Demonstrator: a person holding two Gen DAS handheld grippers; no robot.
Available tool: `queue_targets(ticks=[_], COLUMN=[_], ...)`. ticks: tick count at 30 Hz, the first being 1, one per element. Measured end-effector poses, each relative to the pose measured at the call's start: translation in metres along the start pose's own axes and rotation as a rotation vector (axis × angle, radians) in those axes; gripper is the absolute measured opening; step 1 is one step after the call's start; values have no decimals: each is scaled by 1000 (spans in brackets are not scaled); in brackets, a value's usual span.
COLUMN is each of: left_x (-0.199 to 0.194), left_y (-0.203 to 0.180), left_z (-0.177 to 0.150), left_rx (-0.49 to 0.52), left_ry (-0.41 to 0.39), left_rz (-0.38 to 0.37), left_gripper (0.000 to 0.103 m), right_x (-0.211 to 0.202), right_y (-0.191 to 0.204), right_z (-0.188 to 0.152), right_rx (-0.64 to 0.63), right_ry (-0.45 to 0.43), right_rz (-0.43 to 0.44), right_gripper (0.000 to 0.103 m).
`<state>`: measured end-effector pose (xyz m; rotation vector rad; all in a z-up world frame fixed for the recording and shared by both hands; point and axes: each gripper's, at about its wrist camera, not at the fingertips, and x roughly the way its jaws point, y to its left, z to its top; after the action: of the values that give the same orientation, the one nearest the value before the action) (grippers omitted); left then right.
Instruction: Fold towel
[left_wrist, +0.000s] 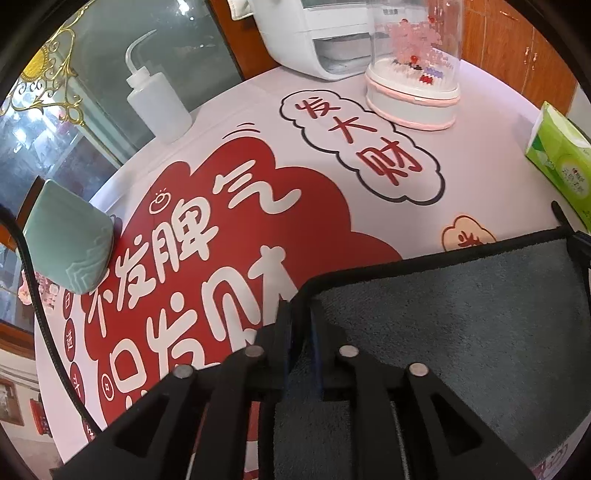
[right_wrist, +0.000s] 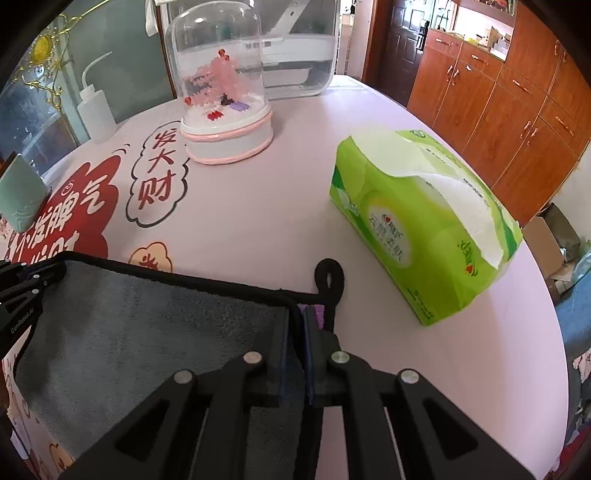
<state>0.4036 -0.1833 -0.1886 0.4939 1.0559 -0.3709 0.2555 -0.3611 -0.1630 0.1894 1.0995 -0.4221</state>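
A dark grey towel (left_wrist: 461, 314) with black edging is held up above the table, stretched between both grippers. My left gripper (left_wrist: 301, 314) is shut on its left corner. My right gripper (right_wrist: 301, 317) is shut on its right corner, next to the towel's black hanging loop (right_wrist: 328, 275). The towel (right_wrist: 147, 325) fills the lower left of the right wrist view, and the left gripper (right_wrist: 55, 273) shows at the far corner there. The right gripper's edge shows at the right in the left wrist view (left_wrist: 580, 247).
The table has a pink cloth (right_wrist: 295, 206) with red and white characters. On it stand a green tissue pack (right_wrist: 424, 221), a domed pink ornament (right_wrist: 225, 110), a white squeeze bottle (left_wrist: 159, 103), a pale green cup (left_wrist: 70, 243) and a white appliance (left_wrist: 317, 37). Wooden cabinets (right_wrist: 498, 110) stand right.
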Motion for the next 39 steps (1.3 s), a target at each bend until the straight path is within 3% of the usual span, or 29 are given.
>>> queue_targets(ticks=[1,2,3,4,5,9,15,20,27,39], left_x=[0,0,0,-1,-1,4,-2,-16,-42,-94], left_y=[2,4,9,14,19,42,56,62,68,64], left_z=[0,1,1,1,0,-8,-31,-51,-81,-161], left_rx=[-10,-19,-42,-60,-84,-185,-246,-290,-349,-481], left_ry=[2,3,3,1,1,63,67,54,45,59], left_rz=[27,50,72,66,48,-27,-11,-7,2,-34], left_gripper=[37,47,68,82,85,86,87,102,102,102], right_x=[0,0,-1,-4,-7,-18,-29,-38,-55,-91], right_y=[-1,-2,-3,-4,-6,-10,-7,4,24,46], right_z=[0,0,0,0,-1,-4,-15,-26,-43,-82], right_rx=[4,5,9,14,23,41,45,24,-12,-75], right_ry=[2,3,1,-8,-18,-21,-21,-24,-33,-59], right_rz=[-15,-41,-74,-93,-99,-71,-43,-27,13,94], right_gripper=[18,24,35,42,44,47,47,47,47,47])
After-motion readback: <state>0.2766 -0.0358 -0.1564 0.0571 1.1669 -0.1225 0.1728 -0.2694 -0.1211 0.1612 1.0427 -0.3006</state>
